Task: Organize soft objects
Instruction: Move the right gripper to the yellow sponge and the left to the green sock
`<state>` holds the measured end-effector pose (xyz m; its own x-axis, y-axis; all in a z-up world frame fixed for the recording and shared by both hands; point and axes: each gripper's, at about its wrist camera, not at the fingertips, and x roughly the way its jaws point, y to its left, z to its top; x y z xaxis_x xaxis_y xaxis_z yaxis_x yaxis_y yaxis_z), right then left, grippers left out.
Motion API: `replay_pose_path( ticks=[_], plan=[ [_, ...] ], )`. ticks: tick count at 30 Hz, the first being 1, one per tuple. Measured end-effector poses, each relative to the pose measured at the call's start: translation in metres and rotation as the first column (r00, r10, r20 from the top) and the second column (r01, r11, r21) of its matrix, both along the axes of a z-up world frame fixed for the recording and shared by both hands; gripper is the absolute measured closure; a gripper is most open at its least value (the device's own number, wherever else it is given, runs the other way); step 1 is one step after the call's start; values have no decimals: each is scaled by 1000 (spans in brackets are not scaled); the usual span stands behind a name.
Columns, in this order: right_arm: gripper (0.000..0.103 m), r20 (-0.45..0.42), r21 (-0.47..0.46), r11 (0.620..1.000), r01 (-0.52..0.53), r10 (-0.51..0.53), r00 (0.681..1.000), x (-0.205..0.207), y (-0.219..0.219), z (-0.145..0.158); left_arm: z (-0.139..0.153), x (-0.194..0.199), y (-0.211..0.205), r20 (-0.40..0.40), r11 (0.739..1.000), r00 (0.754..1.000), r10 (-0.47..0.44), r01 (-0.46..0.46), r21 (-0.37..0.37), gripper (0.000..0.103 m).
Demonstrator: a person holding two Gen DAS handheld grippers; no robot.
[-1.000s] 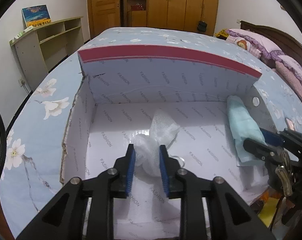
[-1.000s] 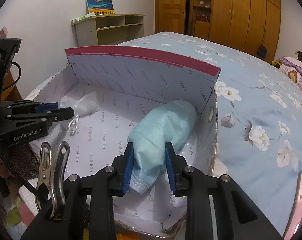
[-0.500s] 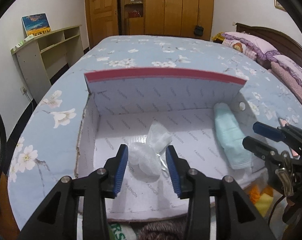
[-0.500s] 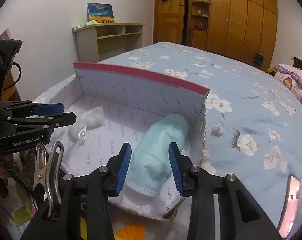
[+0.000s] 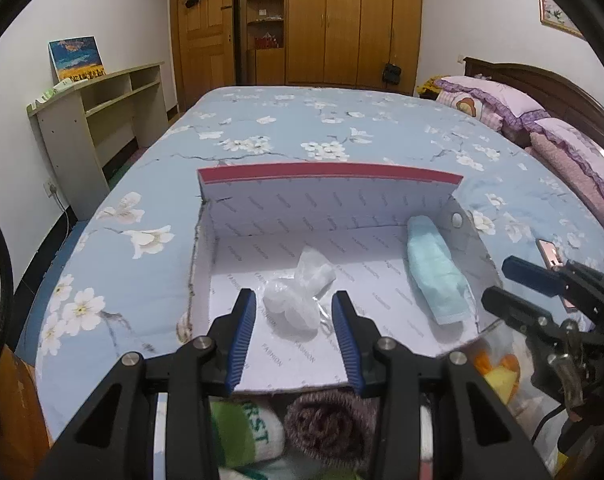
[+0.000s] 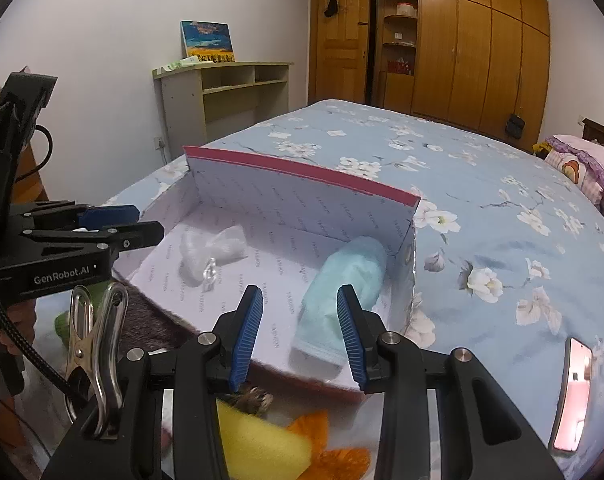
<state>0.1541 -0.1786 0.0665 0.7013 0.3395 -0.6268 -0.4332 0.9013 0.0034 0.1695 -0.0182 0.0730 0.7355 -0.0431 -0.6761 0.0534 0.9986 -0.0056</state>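
Observation:
A shallow box [image 5: 330, 208] with a white printed lining and a red rim lies on the flowered bed. A white crinkled plastic bundle [image 5: 297, 304] rests near its middle, also seen in the right wrist view [image 6: 213, 248]. Against the box's right wall lies a rolled pale blue cloth [image 5: 434, 276] [image 6: 350, 268]. My left gripper [image 5: 293, 298] hangs open above the box's near edge, clear of the bundle. My right gripper [image 6: 299, 294] is open too, above and short of the blue roll. Each gripper shows from the side in the other's view [image 5: 518, 284] [image 6: 137, 224].
Below the box's near edge lie a brown rolled cloth [image 5: 326, 428], a green and white soft item [image 5: 245, 436] and a yellow sponge [image 6: 261, 444]. A phone [image 6: 574, 392] lies on the bed to the right. Pillows [image 5: 502, 100] and a shelf unit [image 5: 101, 120] stand further off.
Both grippers have opened, letting go of the white bundle and the blue roll, and drawn back and up from the box. Both items stay in the box.

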Motion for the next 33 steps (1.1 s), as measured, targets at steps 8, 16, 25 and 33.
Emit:
replay_pose_path(
  ticks=[8,16,25,33],
  plan=[
    [64,-6,23,1000,17,-17,1000,-22,1,1,9,-25,14,12,1000,1000,19,-19,-9,62],
    [64,-27,41,999,33,-32,999,-42,-3,-4,1,-51,33,-7,999,999,47,-47,-22,61],
    [64,-70,71,995,66,-61,996,-61,-6,-17,-16,-71,46,-49,996,996,75,-78,-53,61],
    [52,-103,80,991,107,-98,990,-76,-13,-29,-32,-87,53,-93,994,993,79,-85,-65,61]
  ],
)
